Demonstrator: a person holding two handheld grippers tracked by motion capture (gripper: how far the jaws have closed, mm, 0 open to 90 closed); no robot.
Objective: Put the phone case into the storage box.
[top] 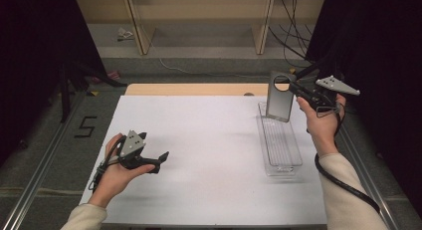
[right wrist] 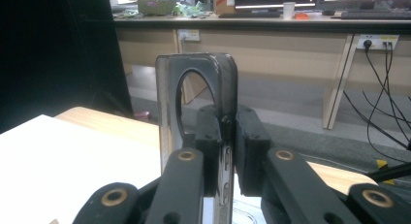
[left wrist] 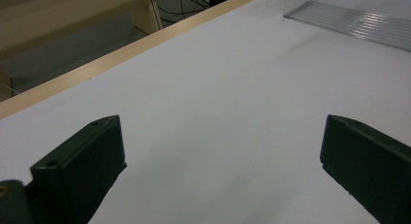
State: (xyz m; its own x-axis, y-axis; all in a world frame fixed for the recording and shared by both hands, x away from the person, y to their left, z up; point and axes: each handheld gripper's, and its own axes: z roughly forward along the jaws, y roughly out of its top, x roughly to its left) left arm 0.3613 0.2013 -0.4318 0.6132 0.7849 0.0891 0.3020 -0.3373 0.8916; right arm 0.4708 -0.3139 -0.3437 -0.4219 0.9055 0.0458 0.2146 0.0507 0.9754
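A grey metal plate (top: 278, 98) with a round hole near its top hangs upright over the far end of a clear plastic tray (top: 281, 145). My right gripper (top: 297, 92) is shut on the plate's right edge; in the right gripper view the plate (right wrist: 218, 83) stands edge-on between the closed pads (right wrist: 208, 146). My left gripper (top: 160, 163) rests low over the white table sheet at the left, jaws spread wide and empty. The left gripper view shows its fingers (left wrist: 82, 161) far apart above bare white sheet, with the tray (left wrist: 354, 23) at the upper right.
The white sheet (top: 209, 155) covers most of the table, with a wooden edge (top: 194, 89) along the far side. Beyond it are wooden desk legs (top: 137, 26) and loose cables (top: 293, 41). A dark curtain stands at each side.
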